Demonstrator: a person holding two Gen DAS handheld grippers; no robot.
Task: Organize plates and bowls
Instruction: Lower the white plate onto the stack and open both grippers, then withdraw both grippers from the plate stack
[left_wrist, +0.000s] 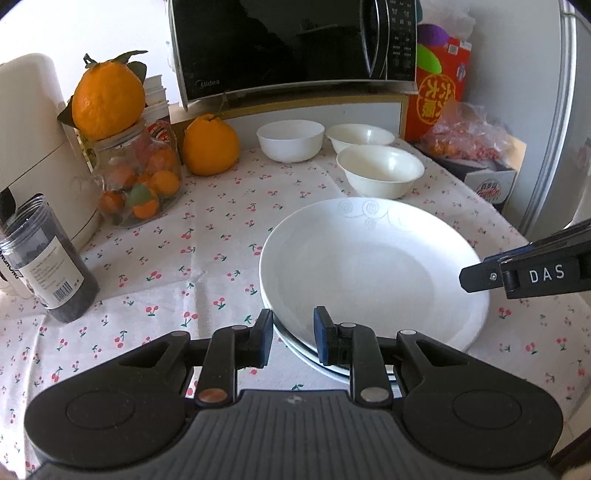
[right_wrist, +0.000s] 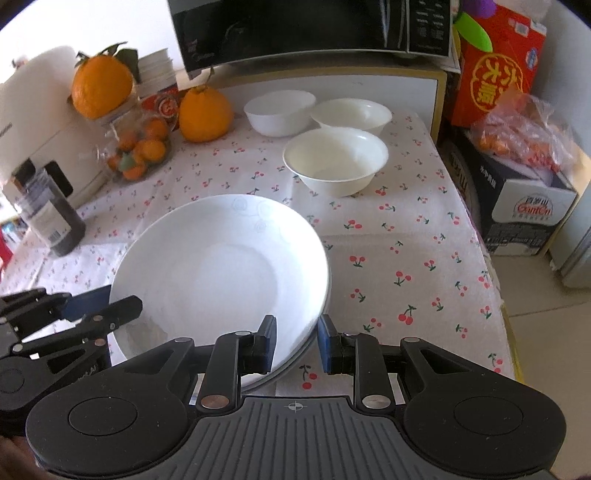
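As I read both wrist views, the plates look stacked and the bowls not yet.
Plates: stack of white glazed ceramic plates (left_wrist: 369, 266), top one w/ faint swirl pattern at its far rim, sits mid-desk on the cherry-print cloth desk (left_wrist: 207, 251); at least two rims show under the top plate at the near edge.
Bowls: three white/cream ceramic bowls behind the stack, standing apart – nearest cream bowl (right_wrist: 336, 158), white bowl (right_wrist: 279, 110) back left, third cream bowl (right_wrist: 351, 110) back right.
Left hand-held gripper (left_wrist: 293, 338): jaws part open, straddling the stack's near-left rim; left finger outside the rim, right finger over the plate; not clamped, holding nothing.
Right hand-held gripper (right_wrist: 296, 343): also part open, around the stack's near-right rim, holding nothing.
Handling, my guess: glazed ceramic = stiff, slick, chips easily; the stack is prob heavy for one rim pinch, so I'd keep both sides supported.
Grip pt for bowls: pinch the rim wall, one finger inside, one outside; lift level, set down soft when nesting.
Clutter: clear jar of small oranges (left_wrist: 138, 177) and dark labelled canister (left_wrist: 48, 258) at left, well apart from the plates.
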